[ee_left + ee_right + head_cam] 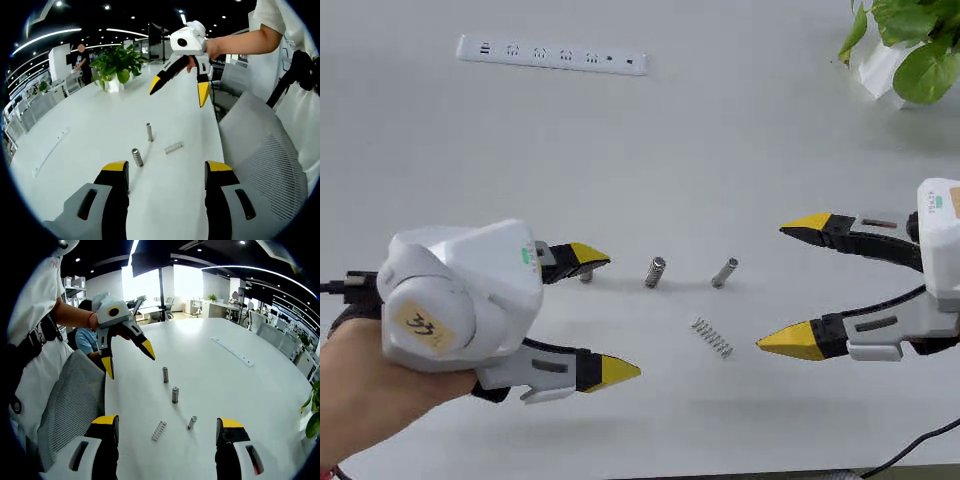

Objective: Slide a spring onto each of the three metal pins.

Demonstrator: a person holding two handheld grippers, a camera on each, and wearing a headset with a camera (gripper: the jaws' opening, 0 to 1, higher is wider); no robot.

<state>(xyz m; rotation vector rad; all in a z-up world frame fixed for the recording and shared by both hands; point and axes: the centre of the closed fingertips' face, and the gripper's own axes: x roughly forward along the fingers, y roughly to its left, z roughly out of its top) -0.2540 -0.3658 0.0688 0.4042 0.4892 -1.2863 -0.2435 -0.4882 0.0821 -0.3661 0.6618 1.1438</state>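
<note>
I'm over a wide white tabletop. Its near edge runs along the bottom of the head view, just below both tools, and open surface stretches away beyond the work. In the left gripper view the same edge falls off on the right, where a mesh chair sits against it.

The left tool is low on my left, jaws apart with nothing between them. The right tool faces it from the right, jaws spread wide and likewise empty.

Three pins stand in a row between the two tools. The left pin is partly hidden behind the tip of the left tool's upper jaw. The middle pin looks ribbed with coils. The right pin looks smooth. From the right gripper view the farthest pin seems ribbed too, though it is too small for me to be sure.

The loose spring lies flat on the tabletop, nearer to me than the row, between the middle and right pins and closest to the right tool's lower jaw. Open tabletop lies between that tool and the spring.

At the far right corner a white pot holds a leafy plant, well apart from the pins. A power strip lies flat at the far left, also well apart.
</note>
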